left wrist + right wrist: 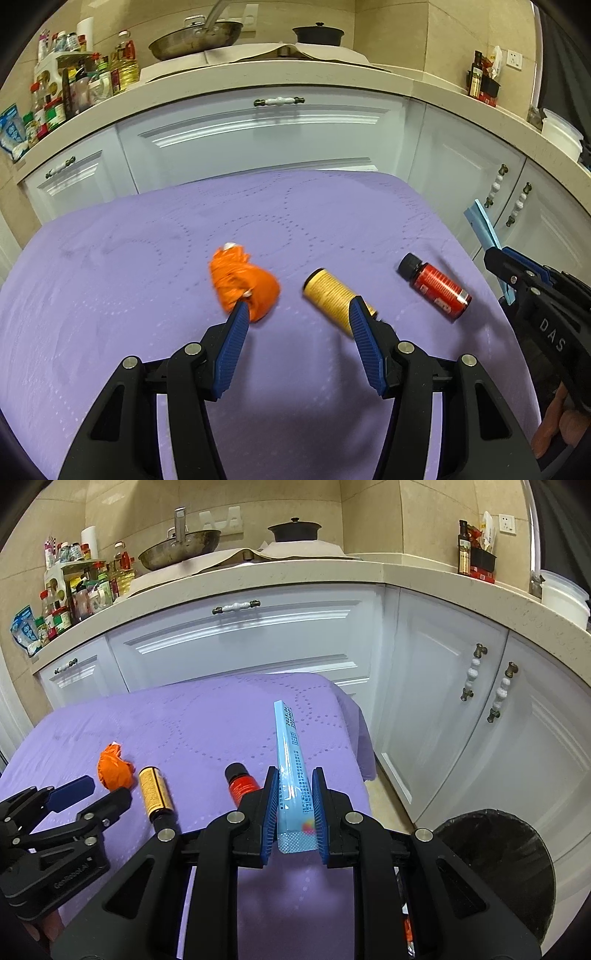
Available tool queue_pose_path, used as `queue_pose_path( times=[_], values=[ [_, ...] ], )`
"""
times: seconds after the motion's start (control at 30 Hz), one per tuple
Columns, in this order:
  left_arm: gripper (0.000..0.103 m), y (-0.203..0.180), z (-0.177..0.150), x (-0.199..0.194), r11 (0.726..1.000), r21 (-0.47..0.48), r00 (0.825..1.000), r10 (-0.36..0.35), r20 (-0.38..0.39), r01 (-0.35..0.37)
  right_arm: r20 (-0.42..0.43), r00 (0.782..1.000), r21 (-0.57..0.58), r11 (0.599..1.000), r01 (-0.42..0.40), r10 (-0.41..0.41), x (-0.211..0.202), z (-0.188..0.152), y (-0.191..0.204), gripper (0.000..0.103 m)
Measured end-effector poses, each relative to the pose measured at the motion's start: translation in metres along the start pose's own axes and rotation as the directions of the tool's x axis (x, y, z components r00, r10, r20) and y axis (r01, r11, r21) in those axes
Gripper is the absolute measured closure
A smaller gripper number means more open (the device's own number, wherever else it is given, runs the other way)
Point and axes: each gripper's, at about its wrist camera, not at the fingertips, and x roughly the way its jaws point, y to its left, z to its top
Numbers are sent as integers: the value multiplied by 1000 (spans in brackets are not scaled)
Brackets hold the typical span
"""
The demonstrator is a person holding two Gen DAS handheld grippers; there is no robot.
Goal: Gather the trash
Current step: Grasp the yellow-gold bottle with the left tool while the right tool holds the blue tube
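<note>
Right hand-held gripper [294, 805] pinched blue tube [291, 760]; next, carry to bin [506, 871]. Left hand-held gripper [295, 314] spread, empty.

left gripper [295, 308]: black frame, ribbed blue pads, silver screws | right gripper [294, 797]: same build; "DAS" is printed on its side

Your left gripper [295, 304] tilts downward with its jaws spread apart and nothing between them. Your right gripper [295, 775] angles down too, jaws clamped tight on a light blue tube [291, 768] that sticks out forward past the fingertips.
</note>
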Motion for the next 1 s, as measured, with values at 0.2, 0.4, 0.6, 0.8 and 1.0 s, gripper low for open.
queue_pose_path(
  times=[0.2,0.4,0.6,0.8,1.0],
  values=[
    [47,-16,6,16,1000,16,1000,8,-23,-8,-6,1000,12,1000,-9,9,6,-2,-9,85],
    [43,-30,7,32,999,44,999,25,-47,-23,-3,1000,24,1000,-16,16,6,-2,-16,85],
    [45,-29,5,44,999,50,996,24,-92,-19,-3,1000,29,999,-19,19,5,-4,-18,85],
    [69,-28,0,38,998,57,996,3,-87,2,-3,1000,32,999,-21,21,3,-5,-17,85],
    [78,-25,-2,35,999,50,996,-13,-83,17,-5,1000,32,999,-18,19,-1,-9,-15,85]
  ],
)
